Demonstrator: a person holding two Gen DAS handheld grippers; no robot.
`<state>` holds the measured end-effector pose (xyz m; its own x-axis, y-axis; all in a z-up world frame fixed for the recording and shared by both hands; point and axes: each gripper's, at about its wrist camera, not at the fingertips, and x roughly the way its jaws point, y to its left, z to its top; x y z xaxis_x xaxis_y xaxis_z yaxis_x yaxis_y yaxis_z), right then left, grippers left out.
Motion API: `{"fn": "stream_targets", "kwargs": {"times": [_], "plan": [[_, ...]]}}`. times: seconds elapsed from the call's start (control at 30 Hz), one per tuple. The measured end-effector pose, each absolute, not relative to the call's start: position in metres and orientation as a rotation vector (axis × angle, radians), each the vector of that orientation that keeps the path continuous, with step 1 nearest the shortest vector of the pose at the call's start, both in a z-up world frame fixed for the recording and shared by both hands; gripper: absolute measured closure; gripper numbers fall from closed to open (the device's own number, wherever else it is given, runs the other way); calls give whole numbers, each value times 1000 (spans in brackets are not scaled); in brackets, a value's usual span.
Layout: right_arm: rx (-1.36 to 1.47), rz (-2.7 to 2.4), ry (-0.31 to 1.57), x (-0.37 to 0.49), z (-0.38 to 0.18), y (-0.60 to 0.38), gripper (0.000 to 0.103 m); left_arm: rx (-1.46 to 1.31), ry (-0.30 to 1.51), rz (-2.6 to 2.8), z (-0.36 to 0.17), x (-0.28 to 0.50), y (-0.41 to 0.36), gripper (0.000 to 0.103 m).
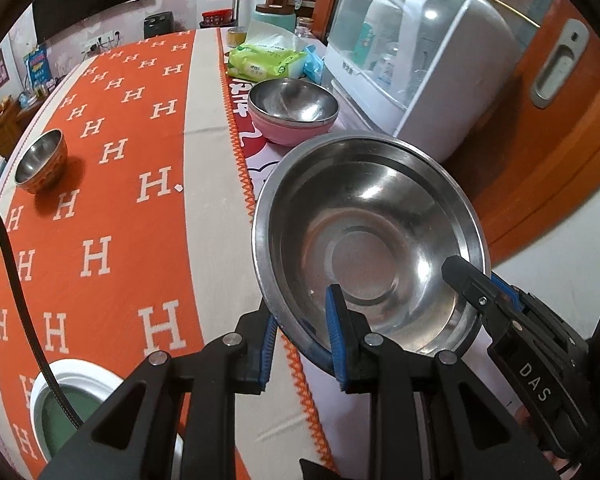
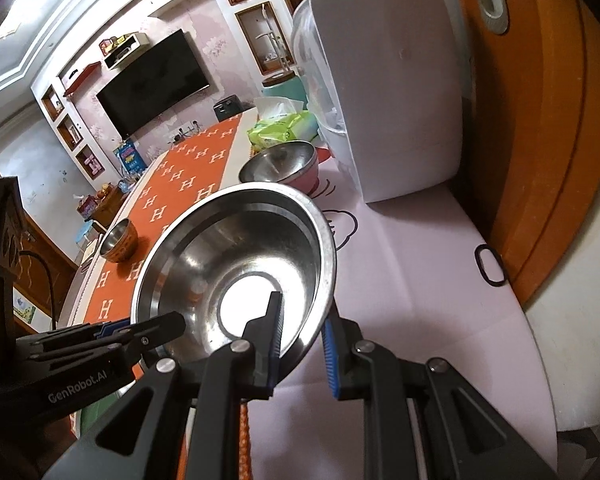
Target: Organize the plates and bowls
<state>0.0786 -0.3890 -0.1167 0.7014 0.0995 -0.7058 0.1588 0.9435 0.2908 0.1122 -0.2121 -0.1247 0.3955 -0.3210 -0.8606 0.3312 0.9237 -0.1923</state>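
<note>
A large steel bowl is held tilted above the table, between both grippers. My left gripper is shut on its near rim, one finger inside and one outside. My right gripper straddles the opposite rim with a small gap at the outer blue pad; it shows from the side in the left wrist view. The bowl fills the middle of the right wrist view. A pink bowl with a steel bowl nested in it stands farther back. A small orange-sided steel bowl stands at the left.
A white countertop dish cabinet stands at the right by an orange door. A green wet-wipes pack lies behind the pink bowl. A white-rimmed green dish sits near left. The orange H-patterned cloth covers the table.
</note>
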Motion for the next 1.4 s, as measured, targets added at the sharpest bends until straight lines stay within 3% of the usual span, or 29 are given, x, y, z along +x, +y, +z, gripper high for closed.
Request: {"fn": "stream_targets", "kwargs": {"times": [0.6,1.4], "plan": [[286,-18,806,20,-112,-354,84,51,1098,-434,-121,53,-185,80],[305,7,1018,-27,-166,-315,80,105,1312,-418,-176,-1,-154,79]]}}
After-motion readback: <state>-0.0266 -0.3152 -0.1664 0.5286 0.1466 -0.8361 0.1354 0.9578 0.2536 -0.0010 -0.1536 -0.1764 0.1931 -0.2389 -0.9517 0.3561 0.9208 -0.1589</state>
